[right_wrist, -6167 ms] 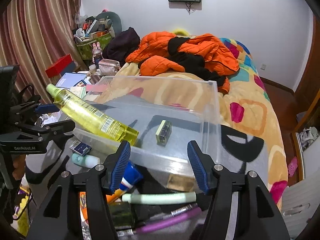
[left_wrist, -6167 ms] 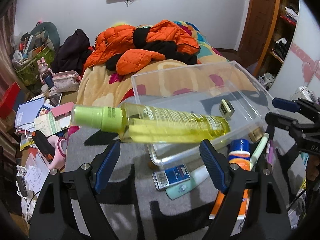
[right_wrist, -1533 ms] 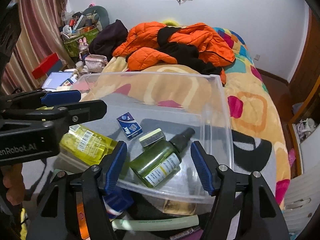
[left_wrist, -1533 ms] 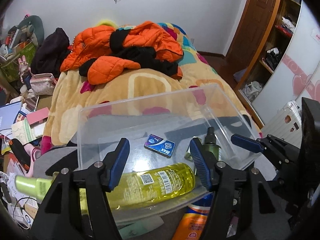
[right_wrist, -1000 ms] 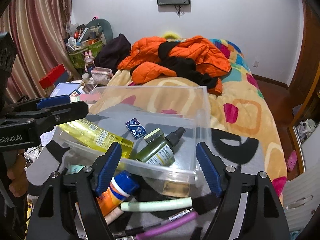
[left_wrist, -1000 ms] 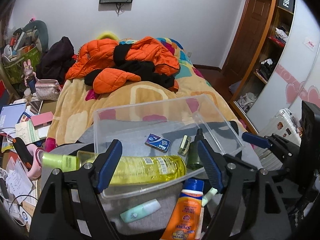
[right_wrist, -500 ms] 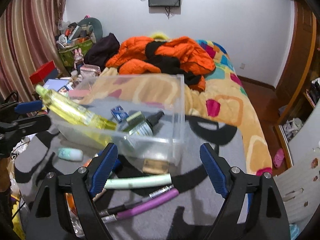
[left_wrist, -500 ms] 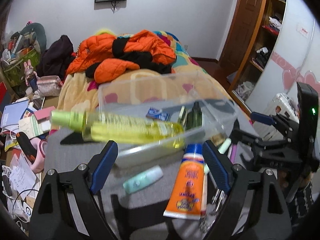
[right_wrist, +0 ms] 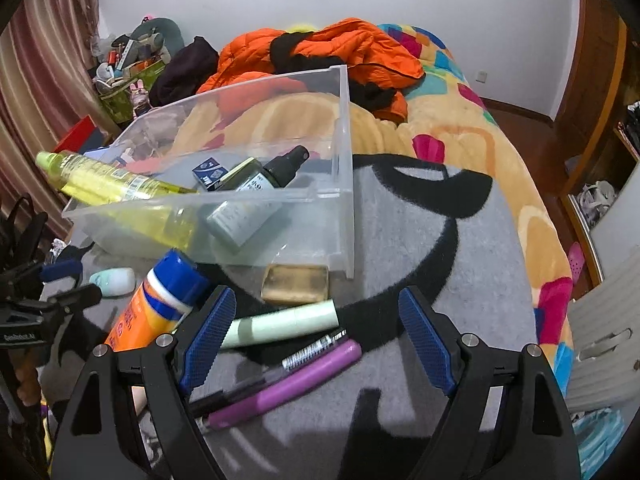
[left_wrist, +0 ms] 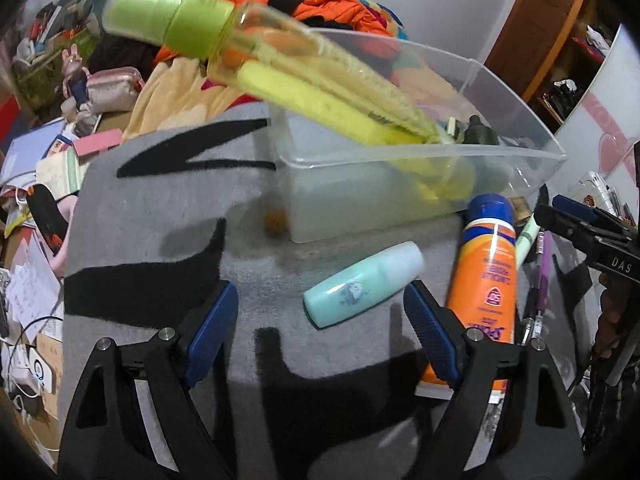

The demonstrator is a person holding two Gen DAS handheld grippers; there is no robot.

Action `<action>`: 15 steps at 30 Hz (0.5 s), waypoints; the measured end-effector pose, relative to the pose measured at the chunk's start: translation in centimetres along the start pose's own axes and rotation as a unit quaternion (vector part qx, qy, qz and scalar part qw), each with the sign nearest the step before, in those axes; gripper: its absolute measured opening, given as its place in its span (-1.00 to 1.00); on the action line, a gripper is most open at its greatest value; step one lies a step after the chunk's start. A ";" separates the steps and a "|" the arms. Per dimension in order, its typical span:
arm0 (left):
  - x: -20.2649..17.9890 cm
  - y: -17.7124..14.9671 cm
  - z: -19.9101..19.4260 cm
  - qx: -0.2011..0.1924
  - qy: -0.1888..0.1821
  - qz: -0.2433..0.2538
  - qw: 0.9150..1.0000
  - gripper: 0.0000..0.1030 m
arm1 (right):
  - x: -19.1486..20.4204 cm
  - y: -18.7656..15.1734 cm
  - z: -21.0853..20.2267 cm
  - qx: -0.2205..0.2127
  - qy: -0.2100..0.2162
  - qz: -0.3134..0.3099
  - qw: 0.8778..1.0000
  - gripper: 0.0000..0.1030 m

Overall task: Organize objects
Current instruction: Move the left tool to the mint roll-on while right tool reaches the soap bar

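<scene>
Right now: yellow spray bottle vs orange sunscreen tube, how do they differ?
The yellow spray bottle sits in the clear bin, green cap poking over the rim; the orange sunscreen tube lies outside on the grey blanket. The bottle is see-through with yellow liquid; the tube is opaque with a blue cap. Both lie on their sides, neither gripped.

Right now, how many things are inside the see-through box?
4. The yellow spray bottle leans over the clear box rim at the left, the blue packet lies at the back, the small green block beside it, the dark green bottle alongside. Others may be hidden.
</scene>
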State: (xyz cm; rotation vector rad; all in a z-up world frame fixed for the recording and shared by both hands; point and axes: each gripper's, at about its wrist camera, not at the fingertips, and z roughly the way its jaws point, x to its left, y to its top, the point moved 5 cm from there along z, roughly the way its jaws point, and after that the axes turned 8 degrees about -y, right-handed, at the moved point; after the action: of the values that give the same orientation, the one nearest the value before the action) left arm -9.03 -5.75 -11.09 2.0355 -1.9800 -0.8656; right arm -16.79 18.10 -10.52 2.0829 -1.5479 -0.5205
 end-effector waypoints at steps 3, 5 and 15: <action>-0.4 0.0 0.3 -0.004 0.002 0.013 1.000 0.67 | 0.5 0.5 0.3 -0.001 -0.001 -0.007 1.000 0.55; -0.9 0.1 0.4 -0.008 0.005 0.025 1.000 0.66 | 0.8 0.5 0.8 0.003 -0.003 -0.013 1.000 0.44; -2.9 -0.6 0.9 0.004 -0.005 0.071 0.997 0.01 | 1.1 0.1 2.2 0.026 -0.004 -0.024 0.999 -0.17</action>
State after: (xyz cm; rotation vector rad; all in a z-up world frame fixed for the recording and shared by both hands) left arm -8.84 -2.64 -11.25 1.8707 -2.1061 -0.8421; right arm -17.80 16.72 -12.25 2.1642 -1.5356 -0.5100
